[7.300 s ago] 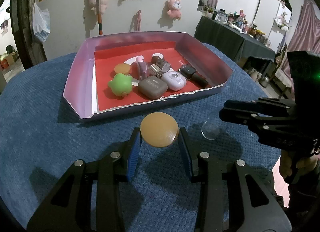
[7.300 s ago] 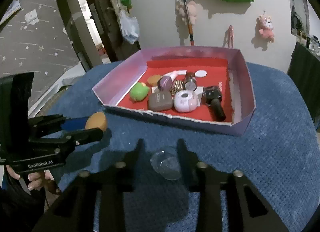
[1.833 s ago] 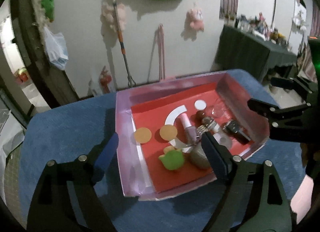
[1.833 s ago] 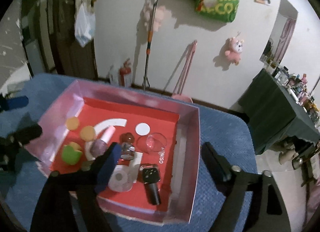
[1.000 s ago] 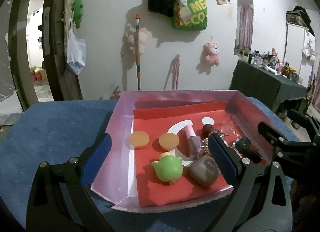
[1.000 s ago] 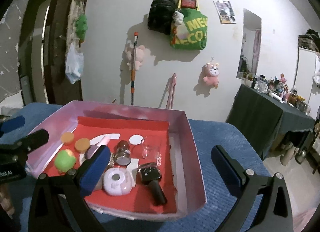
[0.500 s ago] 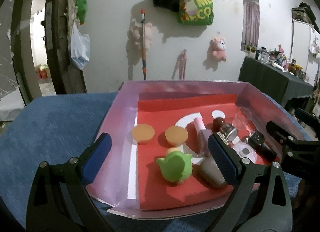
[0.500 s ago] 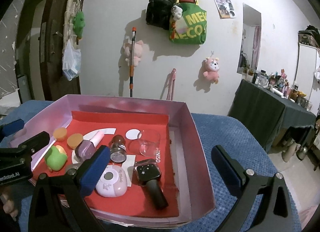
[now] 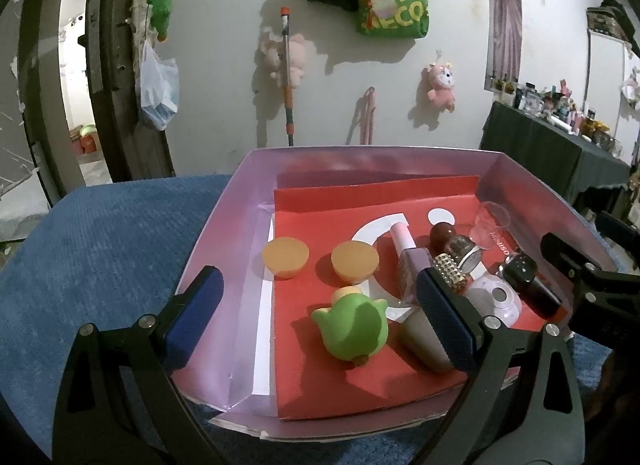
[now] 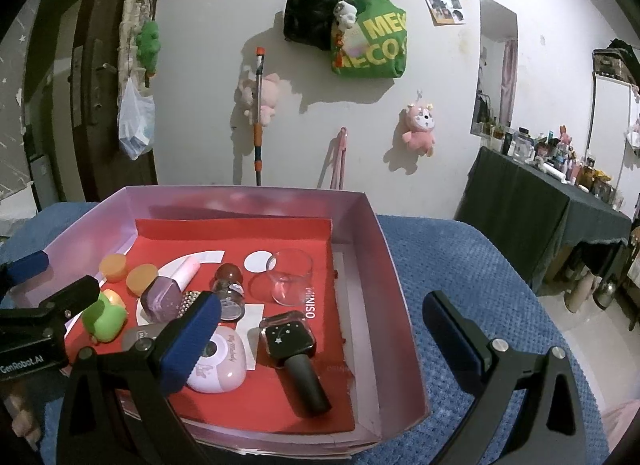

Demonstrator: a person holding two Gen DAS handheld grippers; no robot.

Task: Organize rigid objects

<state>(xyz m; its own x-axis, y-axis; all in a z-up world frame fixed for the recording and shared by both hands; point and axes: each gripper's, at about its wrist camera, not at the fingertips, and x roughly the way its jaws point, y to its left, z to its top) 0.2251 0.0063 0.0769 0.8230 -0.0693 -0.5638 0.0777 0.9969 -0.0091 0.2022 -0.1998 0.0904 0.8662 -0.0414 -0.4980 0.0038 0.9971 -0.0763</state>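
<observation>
A lilac box tray (image 9: 240, 225) with a red liner sits on the blue textured cloth (image 9: 100, 245). Inside it lie two orange round pieces (image 9: 285, 257), a green frog toy (image 9: 352, 325), a pink nail polish bottle (image 9: 408, 261), a clear glass cup (image 10: 290, 275), a pale pink round case (image 10: 218, 365) and a black microphone-shaped item (image 10: 296, 357). My left gripper (image 9: 320, 301) hangs open over the tray's near left part, holding nothing. Over the tray's near right side (image 10: 400, 325), my right gripper (image 10: 322, 323) is open and empty too.
A dark-draped table (image 10: 540, 193) crowded with bottles stands at the right. A dark door frame (image 9: 116, 85) is at the left. Plush toys, a mop and a green bag (image 10: 368, 45) hang on the white wall behind. A hand (image 10: 20, 421) holds the left gripper.
Earlier the left gripper held an orange piece and the right closed round the glass cup on the cloth. Both now lie in the tray, and the open grippers have drawn slightly nearer.
</observation>
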